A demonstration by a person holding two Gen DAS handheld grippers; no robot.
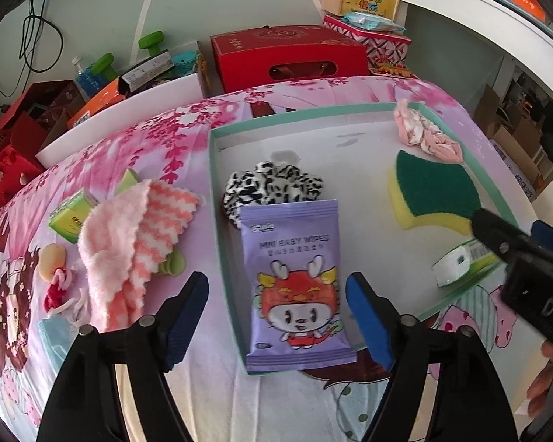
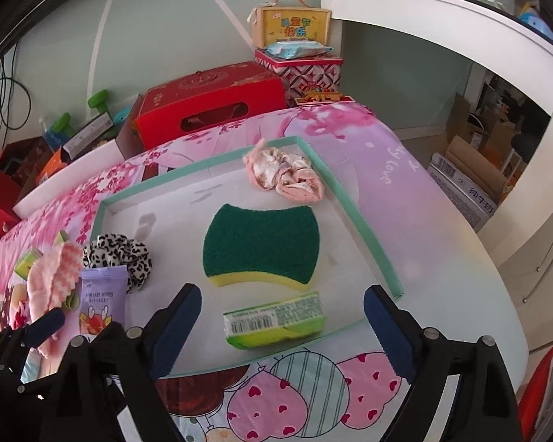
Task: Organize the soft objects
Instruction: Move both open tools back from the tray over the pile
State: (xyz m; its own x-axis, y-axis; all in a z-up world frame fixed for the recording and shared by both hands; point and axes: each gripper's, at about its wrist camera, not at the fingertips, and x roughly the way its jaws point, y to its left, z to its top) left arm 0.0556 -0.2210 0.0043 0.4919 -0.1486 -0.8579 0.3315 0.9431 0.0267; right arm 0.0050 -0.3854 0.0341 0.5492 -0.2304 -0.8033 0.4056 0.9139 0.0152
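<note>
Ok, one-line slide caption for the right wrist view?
Open right gripper above green tissue pack in shallow teal-rimmed tray, beside green-and-yellow sponge.

Pale green wall (image 2: pixel 158 37), white shelf (image 2: pixel 442 11) at right — daylight, cardboard boxes (image 2: pixel 472 169) beyond.

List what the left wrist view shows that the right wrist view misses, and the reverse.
Only left wrist: the small red-and-white toy left of the towel, and the whole wipes pack between the open left gripper.
Only right wrist: the whole green pack between the open right gripper.
Both: tray, sponge, scrunchie, pink cloth.
</note>
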